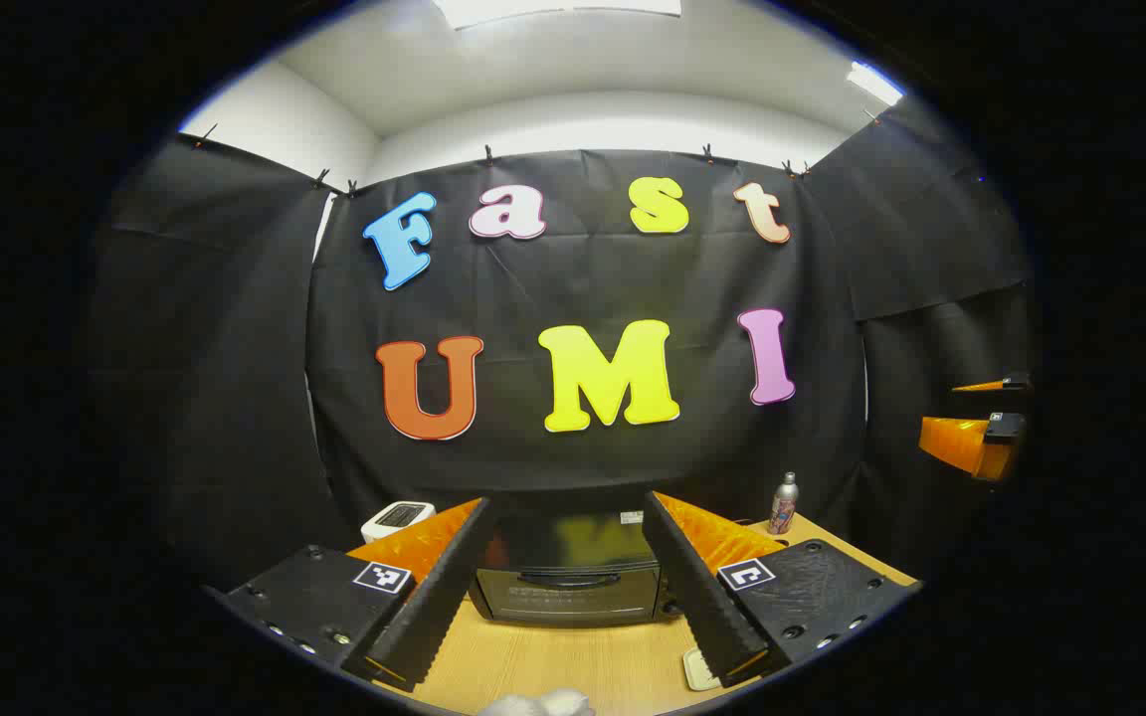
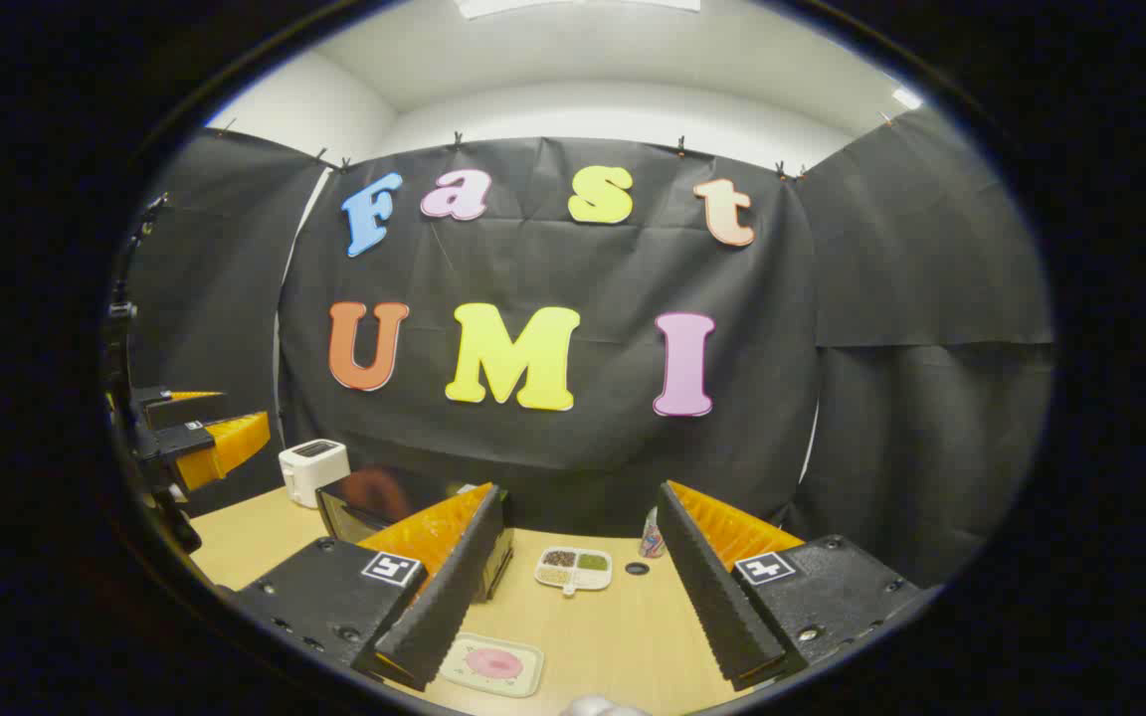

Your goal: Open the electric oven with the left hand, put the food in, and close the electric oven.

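Observation:
The black electric oven (image 1: 568,587) stands on the wooden table straight ahead in the left gripper view, its door closed and a handle bar across the top of the door. My left gripper (image 1: 568,622) hangs open in front of it, apart from it, with nothing between its fingers. In the right gripper view the oven (image 2: 364,502) is at the left, partly behind a finger. A pink round food (image 2: 493,663) lies on a pale tray (image 2: 525,651) just below my open right gripper (image 2: 573,612). Farther off, the right gripper (image 1: 941,410) and the left gripper (image 2: 245,410) each hover in the other's view.
A white toaster (image 2: 313,469) stands left of the oven. A divided dish (image 2: 573,569) of grains, a small can (image 2: 651,537) and a small dark disc (image 2: 637,569) sit toward the back. A slim bottle (image 1: 783,504) stands right of the oven. A white lump (image 1: 538,704) lies at the near edge.

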Demonstrator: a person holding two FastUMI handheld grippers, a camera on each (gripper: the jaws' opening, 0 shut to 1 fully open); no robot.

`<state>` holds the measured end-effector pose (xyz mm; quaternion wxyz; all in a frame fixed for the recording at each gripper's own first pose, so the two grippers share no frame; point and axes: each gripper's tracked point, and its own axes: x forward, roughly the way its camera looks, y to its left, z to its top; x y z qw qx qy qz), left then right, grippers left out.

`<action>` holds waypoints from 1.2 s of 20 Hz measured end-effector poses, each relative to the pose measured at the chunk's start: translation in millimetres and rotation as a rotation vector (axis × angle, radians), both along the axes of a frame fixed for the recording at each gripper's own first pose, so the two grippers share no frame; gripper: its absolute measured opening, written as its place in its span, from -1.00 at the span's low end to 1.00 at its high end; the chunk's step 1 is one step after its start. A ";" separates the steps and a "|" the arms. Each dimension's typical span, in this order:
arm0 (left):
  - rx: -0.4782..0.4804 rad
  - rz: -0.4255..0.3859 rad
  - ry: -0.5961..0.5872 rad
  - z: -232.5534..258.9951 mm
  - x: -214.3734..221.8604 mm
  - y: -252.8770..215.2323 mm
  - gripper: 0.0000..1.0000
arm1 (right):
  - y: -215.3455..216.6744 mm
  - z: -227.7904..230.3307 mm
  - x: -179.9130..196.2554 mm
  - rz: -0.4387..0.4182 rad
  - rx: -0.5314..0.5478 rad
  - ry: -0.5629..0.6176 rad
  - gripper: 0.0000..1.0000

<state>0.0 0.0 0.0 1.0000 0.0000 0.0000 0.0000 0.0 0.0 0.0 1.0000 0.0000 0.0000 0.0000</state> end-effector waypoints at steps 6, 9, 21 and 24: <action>0.000 -0.010 0.003 -2.4 3.9 0.4 0.92 | -2.2 1.0 -4.4 -0.015 0.001 0.007 0.93; 0.000 -0.006 0.000 -2.1 5.2 4.8 0.92 | -3.6 2.4 -7.1 -0.019 -0.005 0.004 0.99; -0.019 -0.032 0.012 -32.2 62.4 12.9 0.92 | -12.7 0.6 -20.4 -0.059 0.032 0.039 0.94; -0.025 -0.047 0.045 -53.8 95.4 10.7 0.92 | -22.6 -5.4 -26.0 -0.092 0.039 0.063 0.99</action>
